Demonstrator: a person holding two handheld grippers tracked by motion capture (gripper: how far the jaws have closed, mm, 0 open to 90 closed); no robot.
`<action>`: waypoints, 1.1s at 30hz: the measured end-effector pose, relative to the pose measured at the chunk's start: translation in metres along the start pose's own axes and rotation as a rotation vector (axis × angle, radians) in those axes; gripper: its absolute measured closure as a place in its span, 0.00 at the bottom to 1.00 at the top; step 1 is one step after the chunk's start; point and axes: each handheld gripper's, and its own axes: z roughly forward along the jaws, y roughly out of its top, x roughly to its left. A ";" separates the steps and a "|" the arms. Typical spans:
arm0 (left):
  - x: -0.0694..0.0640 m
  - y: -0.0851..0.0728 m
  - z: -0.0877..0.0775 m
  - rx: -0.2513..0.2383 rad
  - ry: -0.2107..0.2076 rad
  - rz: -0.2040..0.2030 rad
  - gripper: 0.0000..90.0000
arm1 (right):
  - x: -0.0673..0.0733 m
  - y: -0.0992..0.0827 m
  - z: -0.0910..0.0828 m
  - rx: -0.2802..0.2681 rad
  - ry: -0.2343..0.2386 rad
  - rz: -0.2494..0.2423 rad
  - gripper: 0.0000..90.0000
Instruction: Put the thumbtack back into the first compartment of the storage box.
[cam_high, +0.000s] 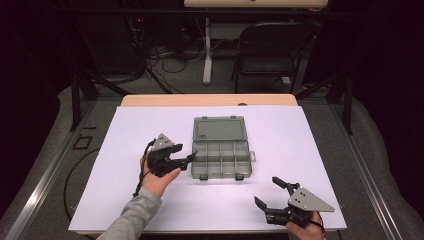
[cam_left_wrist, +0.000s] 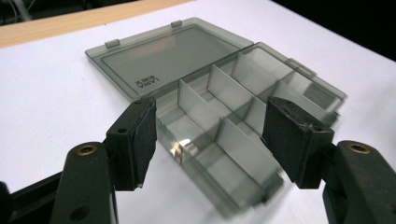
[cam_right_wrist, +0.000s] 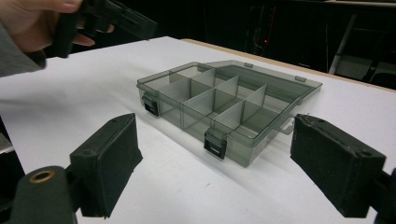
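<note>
High view: the plastic box (cam_high: 220, 154) sits lid-open mid-surface (cam_high: 125, 200). Left tool (cam_high: 186, 159) hangs right at its left edge, jaws spread, nothing pinched. Right tool (cam_high: 270, 192) rests near the front, spread too.

The organizer box (cam_high: 220, 159) is smoky, see-through plastic, smooth and glossy, its flat-open lid (cam_left_wrist: 163, 56) likewise; the tabletop (cam_high: 300, 135) is covered in matt white sheet, bare pale wood showing along its far edge; the left tool (cam_high: 183, 156) has matt black, rough-faced pads (cam_left_wrist: 144, 135).
</note>
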 end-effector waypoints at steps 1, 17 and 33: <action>0.001 -0.004 -0.009 -0.014 0.000 -0.002 0.38 | 0.000 0.000 0.000 -0.002 -0.001 -0.001 0.16; 0.013 -0.059 -0.098 -0.155 0.136 -0.088 0.35 | -0.001 0.000 0.002 0.005 -0.004 0.004 0.16; 0.012 -0.089 -0.104 -0.165 0.153 -0.055 0.35 | 0.000 -0.001 0.002 0.012 0.001 0.003 0.16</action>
